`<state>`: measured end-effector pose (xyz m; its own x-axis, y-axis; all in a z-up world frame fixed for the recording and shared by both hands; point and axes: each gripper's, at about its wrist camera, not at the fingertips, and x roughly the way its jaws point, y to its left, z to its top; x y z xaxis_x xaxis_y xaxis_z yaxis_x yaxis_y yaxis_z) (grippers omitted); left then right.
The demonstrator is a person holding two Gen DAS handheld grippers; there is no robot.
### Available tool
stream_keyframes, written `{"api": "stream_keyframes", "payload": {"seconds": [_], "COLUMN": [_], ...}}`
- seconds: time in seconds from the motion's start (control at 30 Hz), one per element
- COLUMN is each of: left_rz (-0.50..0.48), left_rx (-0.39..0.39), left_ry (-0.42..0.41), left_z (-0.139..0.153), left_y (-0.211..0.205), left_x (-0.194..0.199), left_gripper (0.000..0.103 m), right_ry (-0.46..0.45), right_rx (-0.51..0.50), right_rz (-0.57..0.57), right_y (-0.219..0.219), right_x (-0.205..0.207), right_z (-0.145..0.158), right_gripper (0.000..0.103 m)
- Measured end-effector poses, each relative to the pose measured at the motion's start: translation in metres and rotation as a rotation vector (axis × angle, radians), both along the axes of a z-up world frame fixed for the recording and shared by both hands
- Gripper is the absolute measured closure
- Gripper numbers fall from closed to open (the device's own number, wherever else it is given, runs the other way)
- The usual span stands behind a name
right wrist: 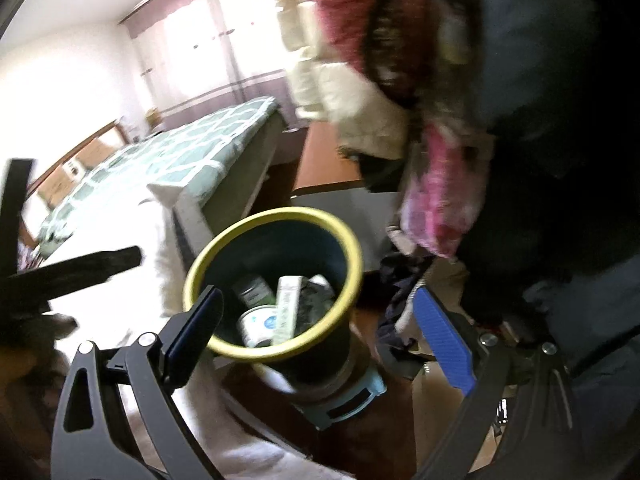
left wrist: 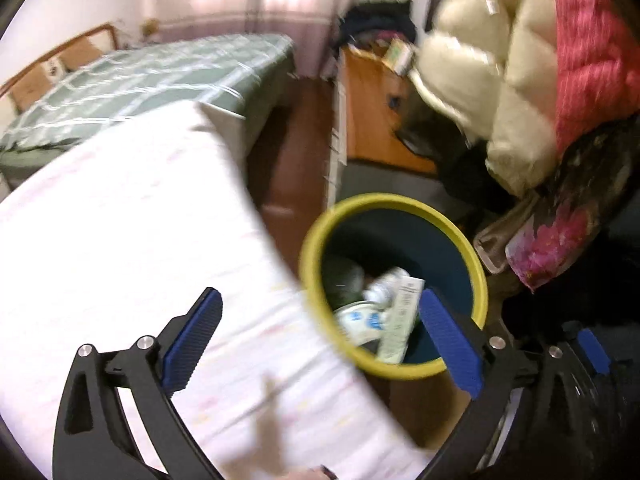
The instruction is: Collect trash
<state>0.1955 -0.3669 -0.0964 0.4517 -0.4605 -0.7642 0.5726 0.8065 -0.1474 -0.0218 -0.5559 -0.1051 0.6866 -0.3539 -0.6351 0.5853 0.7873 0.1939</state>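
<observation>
A dark blue trash bin with a yellow rim (left wrist: pixel 320 236) (right wrist: pixel 356 256) stands on the floor beside a white-sheeted bed. Inside lie a long white carton (left wrist: pixel 402 320) (right wrist: pixel 287 304), a crumpled white bottle (left wrist: pixel 384 286), a round white-and-blue lid or cup (left wrist: pixel 360 320) (right wrist: pixel 258 326) and dark wrappers (right wrist: pixel 316 300). My left gripper (left wrist: pixel 320 332) is open and empty, held above the bed edge and the bin. My right gripper (right wrist: pixel 320 332) is open and empty, right over the bin's near rim. The right gripper's blue pad also shows in the left wrist view (left wrist: pixel 594 350).
The white bed (left wrist: pixel 120 260) fills the left. A green checked bed (left wrist: pixel 152 76) lies beyond. Hanging cream and pink jackets (left wrist: pixel 500 80) crowd the right, over an orange cabinet (left wrist: pixel 376 112). A light blue stool or base (right wrist: pixel 344 404) sits under the bin. Brown floor runs between.
</observation>
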Motion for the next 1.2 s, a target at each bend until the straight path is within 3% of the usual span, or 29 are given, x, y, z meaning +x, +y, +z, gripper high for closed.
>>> {"api": "stream_keyframes", "payload": {"seconds": [0.07,0.27,0.6,0.87,1.2], "left_rz": [0.033,0.252,0.52,0.589,0.616], "left_rx": [-0.024,-0.029,-0.037,-0.074,-0.071], "left_ry": [-0.031,-0.188,-0.267,-0.327,-0.33], "left_z": [0.011,0.043,0.063,0.074,0.073], "left_y": [0.036,0.161,0.318,0.366,0.371], "left_x": [-0.005,-0.039,-0.119,-0.171,-0.183], "left_gripper": [0.005,0.005,0.005,0.005,0.005], "right_ry": [-0.002,-0.007,-0.062,-0.087,-0.099], "right_rx": [-0.001,-0.036,-0.094,-0.107,-0.125], "right_rz": [0.05,0.212,0.421,0.48,0.5], "right_y": [0.012,0.057,0.126,0.157,0.171], "right_x": [0.006,0.027,0.037,0.021,0.015], "right_z": [0.003,0.018,0.051,0.058,0.062], "right_gripper": [0.012,0.012,0.01,0.009,0.009]}}
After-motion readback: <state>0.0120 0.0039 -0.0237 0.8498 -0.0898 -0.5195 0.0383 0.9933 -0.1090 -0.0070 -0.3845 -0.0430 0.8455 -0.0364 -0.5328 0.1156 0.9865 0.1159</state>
